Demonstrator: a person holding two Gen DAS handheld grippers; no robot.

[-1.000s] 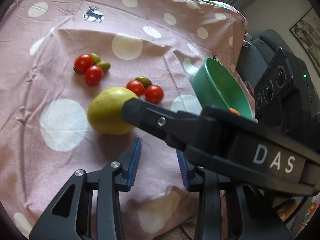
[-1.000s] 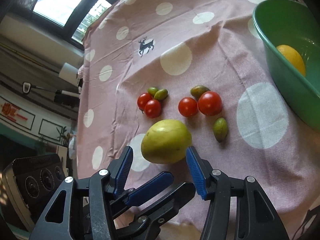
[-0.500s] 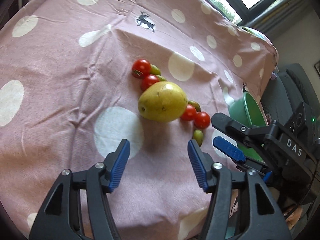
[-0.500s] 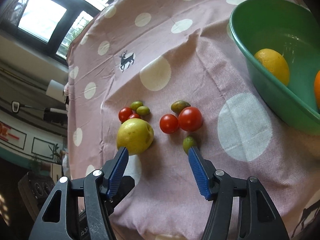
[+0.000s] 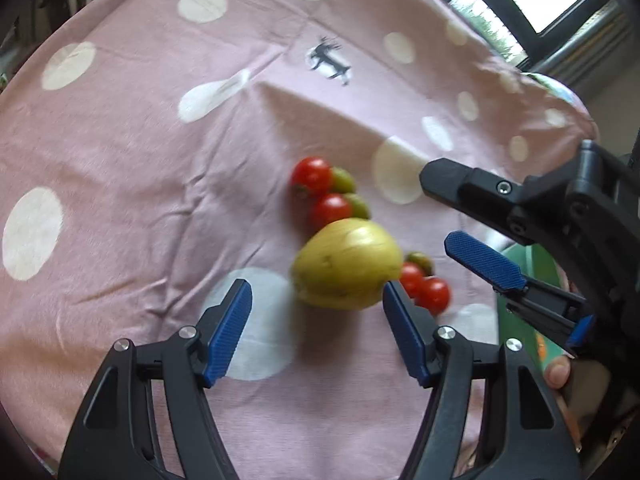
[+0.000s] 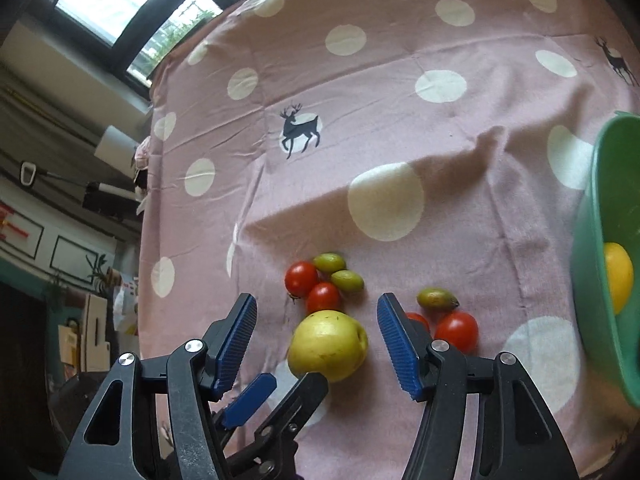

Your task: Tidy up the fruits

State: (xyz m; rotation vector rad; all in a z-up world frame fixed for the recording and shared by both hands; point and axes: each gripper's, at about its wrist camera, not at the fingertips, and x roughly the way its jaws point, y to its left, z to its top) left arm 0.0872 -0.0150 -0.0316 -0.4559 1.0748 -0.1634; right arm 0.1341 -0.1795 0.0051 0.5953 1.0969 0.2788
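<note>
lying on the pink dotted cloth [image 6: 460, 168], nearly all the fruit is still outside the bowl, so the sorting looks barely begun; going left to right in the right wrist view: a pair of red cherry tomatoes [image 6: 312, 286] with two small green fruits [image 6: 338, 272] touching them; just below, the big yellow-green pear-like fruit [image 6: 327, 346], touching the lower tomato; then a second cluster, a green-brown fruit [image 6: 436, 299] above two more tomatoes [image 6: 457, 330], one half hidden behind a blue pad; at the far right the green bowl [image 6: 596, 280] with a yellow citrus [image 6: 618, 278] inside.

the left gripper [image 5: 316, 320] has its jaws opening, nothing between the pads; the yellow-green fruit [image 5: 347, 264] sits just ahead of its tips, nearer the right-hand pad, not gripped; the right gripper [image 6: 314, 334] stands moderately wide and empty, the same fruit framed between its fingers but with clear gaps either side; in the left wrist view the right gripper [image 5: 460, 220] shows beside the fruit, with the bowl's edge [image 5: 536, 280] behind it.

judging by this, the step in hand is lining up on the large fruit; the next move calls for one gripper only to advance until the pads flank its widest part, close gently on the smooth rounded skin, lift clear of the touching tomato, and carry rightward to the bowl; the two tools are close, so a clash is a risk.
</note>
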